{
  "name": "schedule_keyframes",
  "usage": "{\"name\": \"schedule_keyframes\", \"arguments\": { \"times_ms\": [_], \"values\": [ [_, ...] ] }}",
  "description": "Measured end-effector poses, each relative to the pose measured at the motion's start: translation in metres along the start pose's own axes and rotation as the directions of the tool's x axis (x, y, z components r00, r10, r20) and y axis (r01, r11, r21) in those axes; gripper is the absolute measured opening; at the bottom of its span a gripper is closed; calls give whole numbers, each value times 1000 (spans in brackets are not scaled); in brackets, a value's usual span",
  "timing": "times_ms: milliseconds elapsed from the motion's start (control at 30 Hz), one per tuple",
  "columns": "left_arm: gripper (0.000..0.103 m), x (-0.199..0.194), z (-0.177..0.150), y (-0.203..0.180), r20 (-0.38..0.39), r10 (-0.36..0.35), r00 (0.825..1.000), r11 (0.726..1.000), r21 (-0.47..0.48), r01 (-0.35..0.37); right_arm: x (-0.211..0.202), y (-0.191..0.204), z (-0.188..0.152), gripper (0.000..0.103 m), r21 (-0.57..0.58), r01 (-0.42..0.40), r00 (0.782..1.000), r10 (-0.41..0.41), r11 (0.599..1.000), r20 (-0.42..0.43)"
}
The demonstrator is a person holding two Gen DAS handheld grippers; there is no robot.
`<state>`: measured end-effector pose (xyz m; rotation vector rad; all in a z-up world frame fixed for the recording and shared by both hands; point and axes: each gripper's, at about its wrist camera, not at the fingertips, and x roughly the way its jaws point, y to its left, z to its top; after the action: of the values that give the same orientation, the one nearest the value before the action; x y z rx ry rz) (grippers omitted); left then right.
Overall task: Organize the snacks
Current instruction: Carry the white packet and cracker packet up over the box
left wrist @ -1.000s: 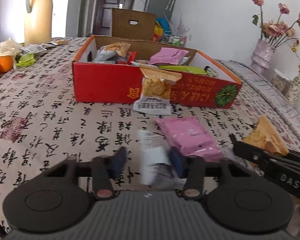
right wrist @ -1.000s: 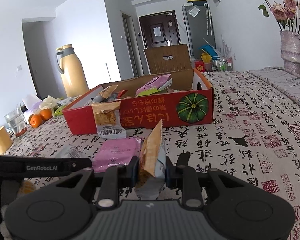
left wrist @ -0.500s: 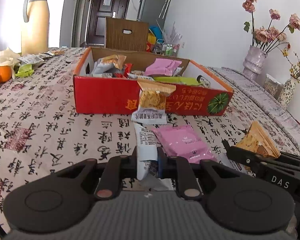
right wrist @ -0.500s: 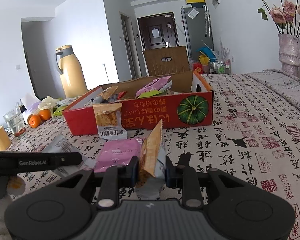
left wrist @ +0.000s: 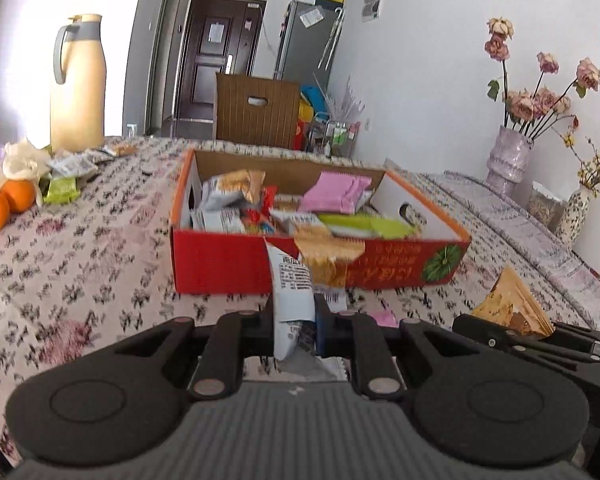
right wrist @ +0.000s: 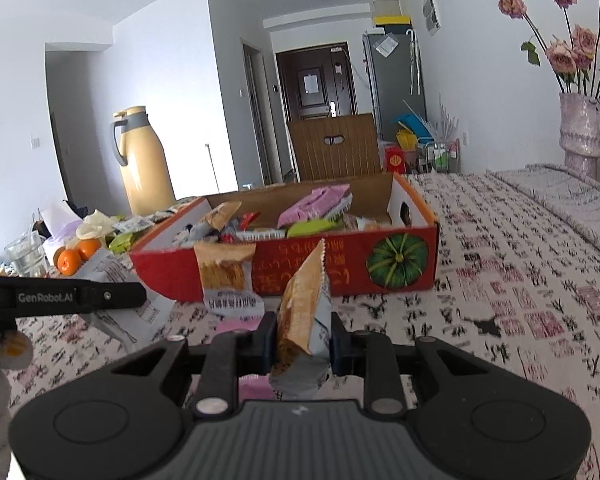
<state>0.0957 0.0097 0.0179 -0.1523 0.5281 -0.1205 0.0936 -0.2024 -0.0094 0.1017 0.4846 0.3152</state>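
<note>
Red box on the table already holds a pile of snacks, so we're well along. Left on the cloth: an orange packet leaning on the box front and a pink packet near us. Left gripper is clamped on a white packet; right gripper is clamped on an orange-and-grey packet. Both still need dropping in.

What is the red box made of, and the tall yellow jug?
Red box: looks like cardboard, with a brown inside, folded flaps and a printed, slightly shiny red outside. Yellow jug: probably plastic or coated metal, smooth and matte, with a grey handle; hard to say which.
</note>
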Motion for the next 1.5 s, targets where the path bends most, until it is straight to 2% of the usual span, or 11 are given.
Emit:
{"name": "schedule_keyframes", "arguments": {
  "times_ms": [533, 867, 1167, 1300, 1500],
  "values": [
    [16, 12, 58, 0, 111, 2, 994, 1000, 18, -5, 28, 4, 56, 25, -25, 9, 994, -6, 1000, 111],
    [16, 38, 98, -6, 161, 25, 987, 998, 48, -33, 60, 6, 101, 25, -42, -11, 984, 18, 999, 178],
    [16, 74, 123, -1, 174, 70, 982, 997, 24, -76, 105, 7, 132, 25, -31, -6, 982, 12, 1000, 187],
    [16, 95, 122, 2, 160, 83, 984, 996, 2, -84, 131, 1, 129, 25, 11, -1, 985, -1, 1000, 172],
    [16, 120, 112, 12, 120, 91, 989, 996, -8, -90, 151, -2, 117, 25, 10, 5, 992, -6, 1000, 122]
  ]
}}
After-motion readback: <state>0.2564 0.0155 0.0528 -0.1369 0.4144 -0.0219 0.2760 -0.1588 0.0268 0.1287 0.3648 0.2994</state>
